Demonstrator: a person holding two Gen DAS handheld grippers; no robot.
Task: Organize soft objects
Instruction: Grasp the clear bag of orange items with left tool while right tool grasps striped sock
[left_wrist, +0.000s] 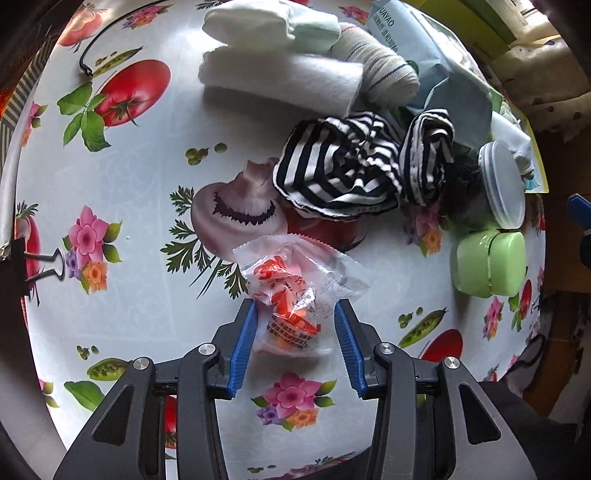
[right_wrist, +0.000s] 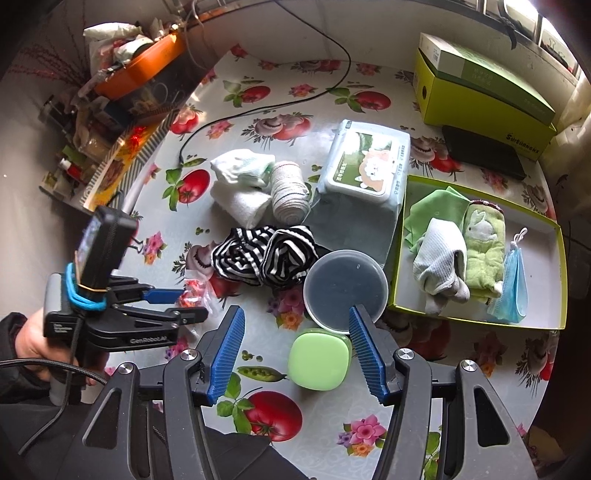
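- Left wrist view: left tongs (left_wrist: 295, 325) pointing steeply down at the table (left_wrist: 140, 295), blue pads apart, small crinkly packet (left_wrist: 295, 288) lying between them, left pad brushing the wrapper, right pad clear of it, nothing clamped.
- Best handled, by the look of it, with a squeeze across the packet's plump orange middle rather than the thin clear edge, firm enough to stop the slippery film sliding out.
- Just beyond the tips: striped cloth (left_wrist: 340, 173) bunched in two lumps, near enough to snag on a sloppy lift.
- Further ahead: white folded towel (left_wrist: 280, 81), pale sock roll (left_wrist: 269, 22), grey yarn-like roll (left_wrist: 380, 70).
- Right of the left tongs: green case (left_wrist: 487, 262) and clear lidded tub (left_wrist: 502, 184), hard items, not part of the sort.
- Right wrist view: right tongs (right_wrist: 295, 350) spread wide over the green case, gripping nothing.
- Ahead and right of them: green-rimmed tray (right_wrist: 554, 280), already holding a grey sock (right_wrist: 439, 258), a green bunny towel (right_wrist: 484, 251) and a blue mask (right_wrist: 513, 288).
- Between packet and tray: tub, case and wipes pack (right_wrist: 365, 166), so likely a carry up and over, not a drag.
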